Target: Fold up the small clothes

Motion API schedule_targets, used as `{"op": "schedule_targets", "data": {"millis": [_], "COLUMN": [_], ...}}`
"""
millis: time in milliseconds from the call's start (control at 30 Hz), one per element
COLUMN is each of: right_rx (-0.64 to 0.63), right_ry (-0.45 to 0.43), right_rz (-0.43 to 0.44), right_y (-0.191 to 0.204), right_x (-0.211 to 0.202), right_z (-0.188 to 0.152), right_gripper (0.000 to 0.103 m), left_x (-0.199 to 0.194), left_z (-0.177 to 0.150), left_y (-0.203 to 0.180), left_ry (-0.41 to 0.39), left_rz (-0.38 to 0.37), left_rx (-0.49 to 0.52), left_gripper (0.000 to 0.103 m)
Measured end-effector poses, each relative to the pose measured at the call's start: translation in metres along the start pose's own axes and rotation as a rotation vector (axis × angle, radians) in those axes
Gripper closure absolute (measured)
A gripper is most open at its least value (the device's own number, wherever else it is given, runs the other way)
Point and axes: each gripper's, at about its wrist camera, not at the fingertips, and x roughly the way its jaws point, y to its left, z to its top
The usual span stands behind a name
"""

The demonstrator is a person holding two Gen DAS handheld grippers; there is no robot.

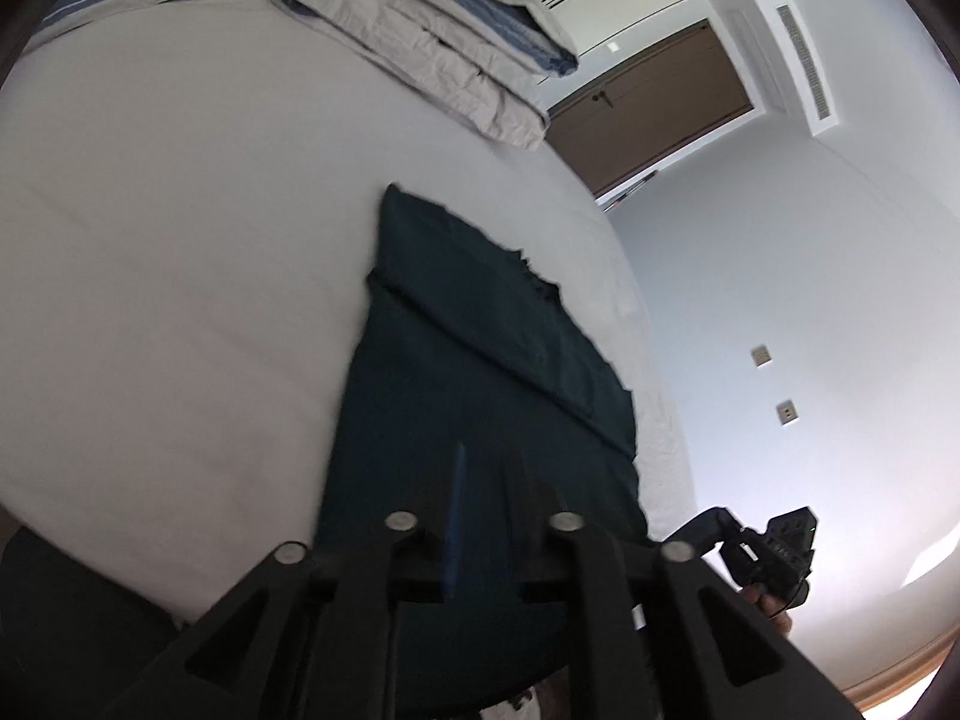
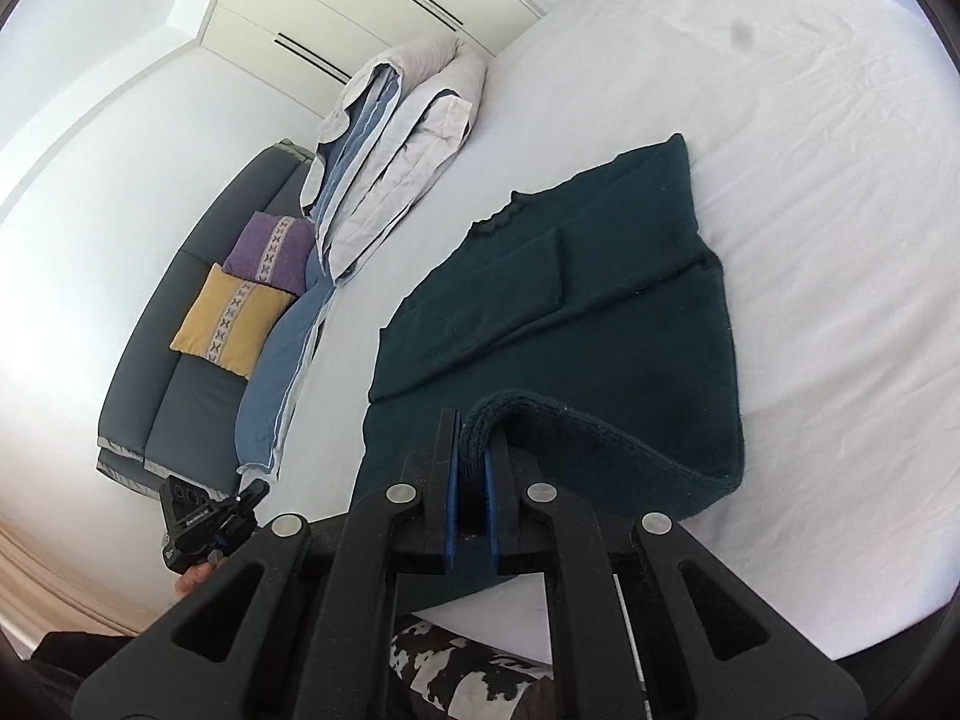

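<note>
A dark green sweater (image 2: pixel 600 312) lies on the white bed sheet (image 2: pixel 780 120), sleeves folded across its body. My right gripper (image 2: pixel 474 450) is shut on the sweater's bottom hem and lifts that edge off the sheet. In the left wrist view the sweater (image 1: pixel 480 372) stretches away from my left gripper (image 1: pixel 486 480), whose dark fingers blend with the fabric near the hem; I cannot tell how its jaws stand. The right gripper's body (image 1: pixel 774 552) shows at the lower right of that view, and the left gripper's body (image 2: pixel 204 522) at the lower left of the right wrist view.
A folded grey and blue duvet (image 2: pixel 396 138) lies at the far end of the bed. A grey sofa (image 2: pixel 180 372) with a purple cushion (image 2: pixel 270 252) and a yellow cushion (image 2: pixel 228 318) stands beside the bed. A brown door (image 1: pixel 654 108) and white wall lie beyond.
</note>
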Motion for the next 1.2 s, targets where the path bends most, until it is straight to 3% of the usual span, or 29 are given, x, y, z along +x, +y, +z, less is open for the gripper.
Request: {"op": "schedule_targets", "data": {"millis": [67, 167, 300, 433, 667, 1000, 1033, 1067, 1133, 1200], "right_rx": [0.009, 0.054, 0.107, 0.146, 0.144, 0.148, 0.150, 0.150, 0.149, 0.151], "right_ry": [0.020, 0.025, 0.000, -0.020, -0.020, -0.033, -0.034, -0.035, -0.035, -0.034], "right_rz": [-0.012, -0.015, -0.033, -0.051, -0.045, -0.031, -0.030, -0.030, -0.030, -0.029], "right_y": [-0.003, -0.019, -0.041, -0.061, -0.073, -0.077, -0.077, -0.077, -0.078, -0.078], "right_x": [0.003, -0.001, -0.020, -0.037, -0.045, -0.055, -0.056, -0.057, -0.057, -0.057], "right_z": [-0.008, -0.029, -0.051, -0.060, -0.063, -0.059, -0.059, -0.060, -0.060, -0.060], "right_gripper": [0.097, 0.097, 0.097, 0.097, 0.097, 0.097, 0.097, 0.097, 0.097, 0.097], "left_x": [0.006, 0.018, 0.029, 0.031, 0.030, 0.046, 0.047, 0.046, 0.042, 0.037], "left_z": [-0.028, -0.068, -0.097, -0.093, -0.095, -0.096, -0.096, -0.096, -0.097, -0.097], "left_y": [0.017, 0.043, 0.060, 0.056, 0.045, 0.055, 0.054, 0.055, 0.062, 0.070], "left_ry": [0.036, 0.124, 0.189, 0.207, 0.243, 0.255, 0.258, 0.263, 0.280, 0.274], "left_rz": [0.062, 0.070, 0.149, 0.151, 0.267, 0.257, 0.256, 0.256, 0.233, 0.196], "left_rx": [-0.039, -0.146, -0.175, -0.150, -0.065, -0.033, -0.031, -0.026, -0.062, -0.116], "left_gripper": [0.044, 0.036, 0.036, 0.034, 0.038, 0.038, 0.039, 0.047, 0.072, 0.089]}}
